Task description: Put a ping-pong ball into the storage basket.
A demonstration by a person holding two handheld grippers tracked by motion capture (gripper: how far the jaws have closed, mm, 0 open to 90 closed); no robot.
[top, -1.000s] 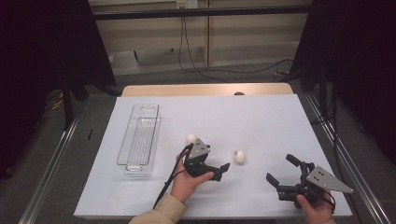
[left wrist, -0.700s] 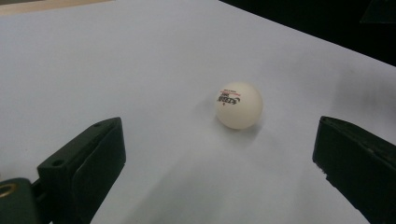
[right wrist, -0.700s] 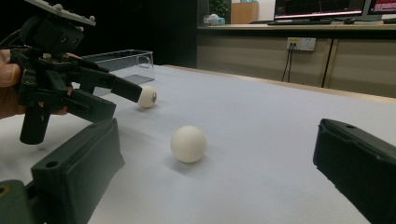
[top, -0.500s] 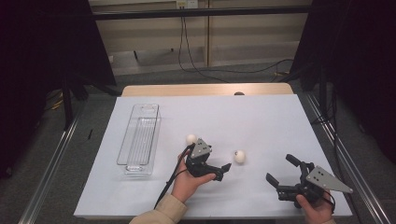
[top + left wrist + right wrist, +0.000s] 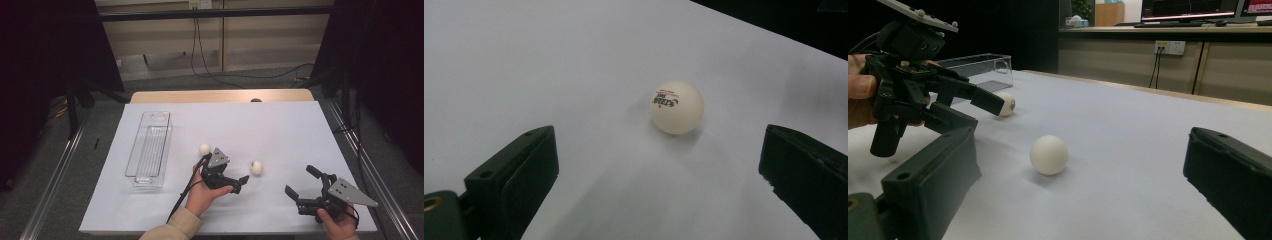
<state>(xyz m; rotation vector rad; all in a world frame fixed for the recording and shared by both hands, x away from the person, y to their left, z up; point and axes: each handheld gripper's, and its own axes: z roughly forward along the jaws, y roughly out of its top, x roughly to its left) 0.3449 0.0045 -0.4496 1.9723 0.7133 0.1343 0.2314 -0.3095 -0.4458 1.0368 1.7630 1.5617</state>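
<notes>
Left gripper spread wide, aimed at the ball sitting just past its tips, not touching, right gripper spread too.

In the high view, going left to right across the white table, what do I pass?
Clear plastic tray → first white ball → left gripper → second white ball → right gripper.
</notes>
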